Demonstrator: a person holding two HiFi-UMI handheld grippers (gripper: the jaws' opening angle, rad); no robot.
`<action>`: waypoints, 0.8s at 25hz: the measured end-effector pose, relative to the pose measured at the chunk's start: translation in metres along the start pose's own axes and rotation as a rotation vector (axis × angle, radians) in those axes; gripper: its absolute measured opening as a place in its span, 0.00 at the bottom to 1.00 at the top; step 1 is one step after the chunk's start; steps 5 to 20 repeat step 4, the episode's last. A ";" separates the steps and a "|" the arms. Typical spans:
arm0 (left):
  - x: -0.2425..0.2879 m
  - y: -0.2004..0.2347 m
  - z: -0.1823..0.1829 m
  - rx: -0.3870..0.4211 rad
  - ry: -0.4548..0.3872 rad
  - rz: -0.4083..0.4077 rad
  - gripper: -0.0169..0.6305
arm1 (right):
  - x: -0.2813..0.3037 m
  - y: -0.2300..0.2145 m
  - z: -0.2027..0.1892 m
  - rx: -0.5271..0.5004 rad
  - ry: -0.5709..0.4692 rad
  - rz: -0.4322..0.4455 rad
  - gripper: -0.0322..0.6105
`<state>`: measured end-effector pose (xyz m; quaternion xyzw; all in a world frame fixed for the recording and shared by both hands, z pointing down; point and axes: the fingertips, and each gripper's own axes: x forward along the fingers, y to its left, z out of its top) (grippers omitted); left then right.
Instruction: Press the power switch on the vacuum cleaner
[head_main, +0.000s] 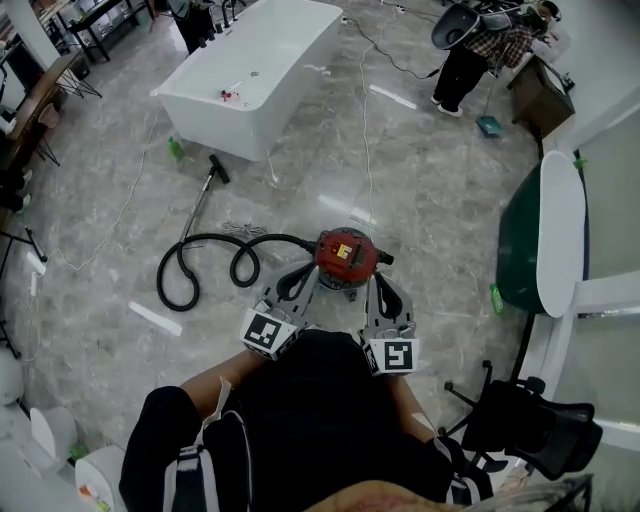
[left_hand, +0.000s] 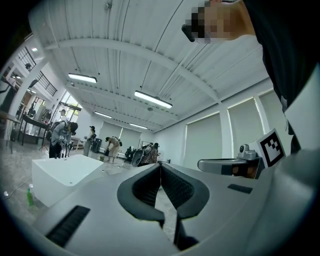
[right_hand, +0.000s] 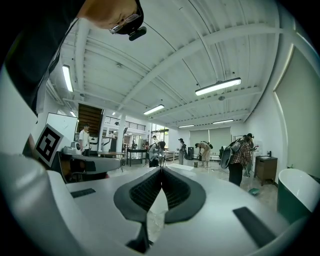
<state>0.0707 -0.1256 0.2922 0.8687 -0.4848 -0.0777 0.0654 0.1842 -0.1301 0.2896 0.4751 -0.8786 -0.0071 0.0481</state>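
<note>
A red canister vacuum cleaner (head_main: 347, 255) stands on the marble floor just ahead of me, with a yellow label on its top. Its black hose (head_main: 205, 260) loops away to the left and ends in a wand (head_main: 200, 200). My left gripper (head_main: 308, 272) points at the vacuum's left side and my right gripper (head_main: 377, 278) at its right side, both close to the body. I cannot tell whether either touches it. Both are shut on nothing: the left gripper (left_hand: 160, 166) and right gripper (right_hand: 161, 170) show their jaws meeting at the tips. Neither gripper view shows the vacuum.
A white bathtub (head_main: 255, 65) stands far ahead on the left, with a green bottle (head_main: 175, 150) beside it. A dark green tub with a white rim (head_main: 560, 230) is at the right, and a black office chair (head_main: 520, 420) at the near right. A person (head_main: 470, 55) stands far back; cables cross the floor.
</note>
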 end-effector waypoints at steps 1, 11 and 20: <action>-0.001 -0.001 0.000 0.002 -0.005 -0.008 0.06 | 0.000 0.002 0.000 -0.001 0.000 0.003 0.08; -0.008 -0.004 -0.004 0.011 0.003 -0.015 0.06 | -0.004 0.008 -0.001 -0.009 0.008 0.006 0.08; -0.008 -0.004 -0.004 0.011 0.003 -0.015 0.06 | -0.004 0.008 -0.001 -0.009 0.008 0.006 0.08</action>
